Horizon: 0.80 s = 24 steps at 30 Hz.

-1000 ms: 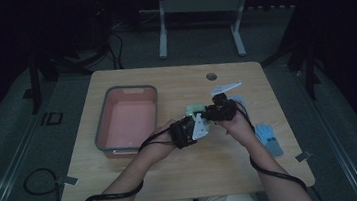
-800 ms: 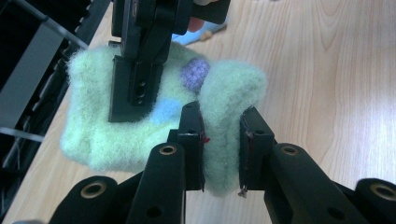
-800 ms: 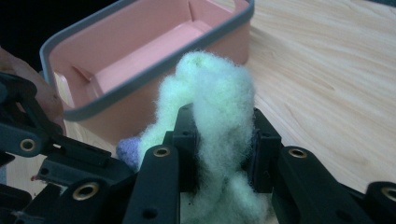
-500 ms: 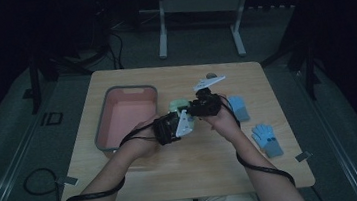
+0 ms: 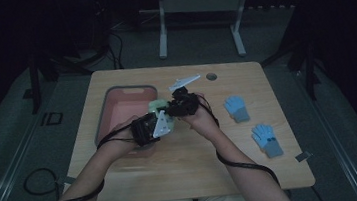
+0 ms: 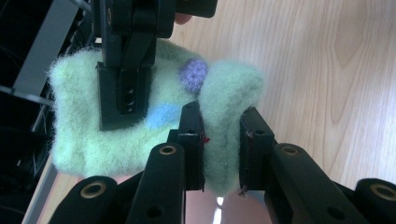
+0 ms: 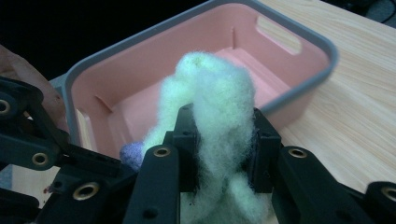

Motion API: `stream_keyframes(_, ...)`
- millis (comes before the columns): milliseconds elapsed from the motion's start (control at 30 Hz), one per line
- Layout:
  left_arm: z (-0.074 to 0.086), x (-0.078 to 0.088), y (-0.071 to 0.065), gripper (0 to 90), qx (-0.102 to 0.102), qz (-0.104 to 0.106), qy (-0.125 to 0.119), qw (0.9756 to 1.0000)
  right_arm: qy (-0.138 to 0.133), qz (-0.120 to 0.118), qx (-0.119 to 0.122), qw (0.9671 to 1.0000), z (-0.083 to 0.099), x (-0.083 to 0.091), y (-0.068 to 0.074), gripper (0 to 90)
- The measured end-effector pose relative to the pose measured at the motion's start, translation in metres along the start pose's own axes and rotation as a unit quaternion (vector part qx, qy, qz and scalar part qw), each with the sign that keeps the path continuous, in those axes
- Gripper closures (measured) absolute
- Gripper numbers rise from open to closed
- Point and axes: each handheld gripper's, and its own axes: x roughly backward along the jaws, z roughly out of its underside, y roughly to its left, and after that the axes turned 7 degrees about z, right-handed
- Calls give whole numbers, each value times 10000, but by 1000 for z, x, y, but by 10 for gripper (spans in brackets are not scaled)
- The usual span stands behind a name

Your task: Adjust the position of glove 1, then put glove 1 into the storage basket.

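- We have the pale green fuzzy piece (image 6: 140, 135) pinched from two sides, held up between the two tools just beside the near edge of the pink bin (image 7: 299, 100), above the wooden table (image 5: 197, 154).
- Our left gripper (image 6: 219, 149) is clamped on a folded ridge of the wool; the jaws squeeze it thin, so it is soft and gives readily.
- Our right gripper (image 7: 223, 149) is likewise closed on a bunched tuft, with the open bin right behind it.
- It looks light and limp — knitted or felted, with a purple dot (image 6: 194, 74) and a blue patch (image 6: 161, 116) — so we judge it will sag and fold wherever it is not held.
- Fuzzy fibre should not slip, but a shallow pinch may pull loose; we would grip deep into a fold or an edge, not a tip.
- Nothing fragile here; firm pressure seems safe.
- Two blue gloves (image 5: 237, 108) (image 5: 267, 140) lie well apart on the right of the table — what the green piece is exactly we cannot tell.
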Motion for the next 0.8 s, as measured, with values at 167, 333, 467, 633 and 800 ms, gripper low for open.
stream_keyframes(167,16,9,4,743,62,-50,52,10000,10,-88,11,10000,-8,-15,10,703)
stream_keyframes(333,37,16,11,744,165,-89,188,9996,0,-101,121,9999,-23,-33,22,703)
stream_keyframes(467,56,15,15,744,159,-87,327,9993,-44,-167,65,9998,-29,-47,31,703)
stream_keyframes(633,75,8,20,745,191,222,489,9984,86,-187,-51,9998,-25,-70,37,704)
stream_keyframes(800,84,-5,23,745,126,382,739,9965,256,-123,-144,9995,-17,-91,36,703)
